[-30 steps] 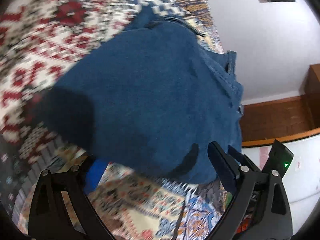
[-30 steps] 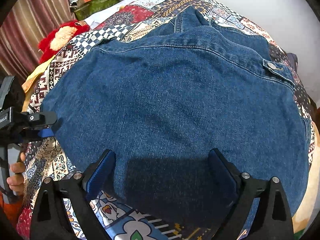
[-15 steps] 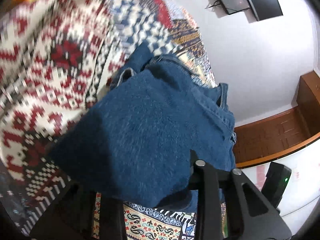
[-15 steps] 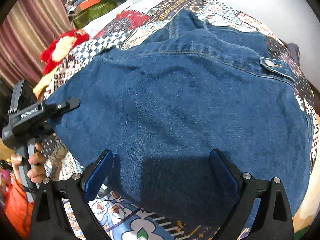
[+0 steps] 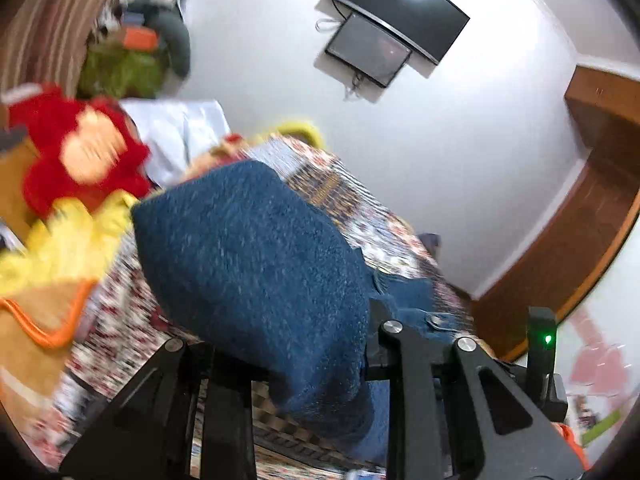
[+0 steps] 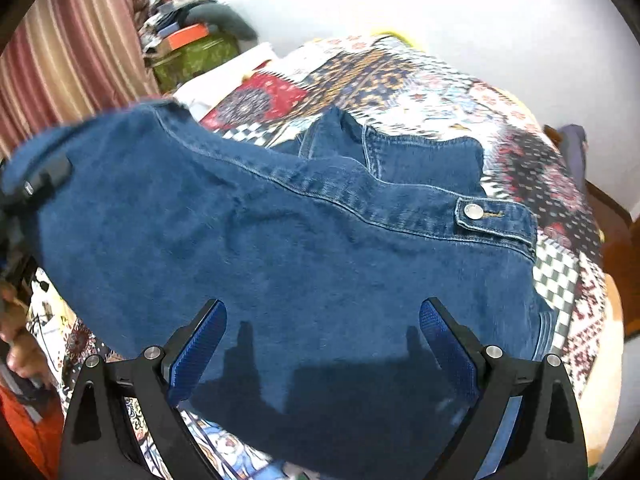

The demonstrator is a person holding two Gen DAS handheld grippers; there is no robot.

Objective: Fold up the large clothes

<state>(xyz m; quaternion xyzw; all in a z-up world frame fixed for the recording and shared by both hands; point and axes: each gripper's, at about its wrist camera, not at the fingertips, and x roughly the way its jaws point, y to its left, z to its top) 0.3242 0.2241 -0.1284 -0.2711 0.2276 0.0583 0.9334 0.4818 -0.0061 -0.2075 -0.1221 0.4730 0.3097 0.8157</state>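
Left claw pinches a raised corner of the denim jacket, its jaws just closed on the cloth. Right claw hangs spread wide over the jacket, which otherwise lies on the patchwork-covered bed.

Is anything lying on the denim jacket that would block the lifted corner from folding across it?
Nothing visible does. The left gripper has just closed on the denim jacket, whose spread surface is bare.
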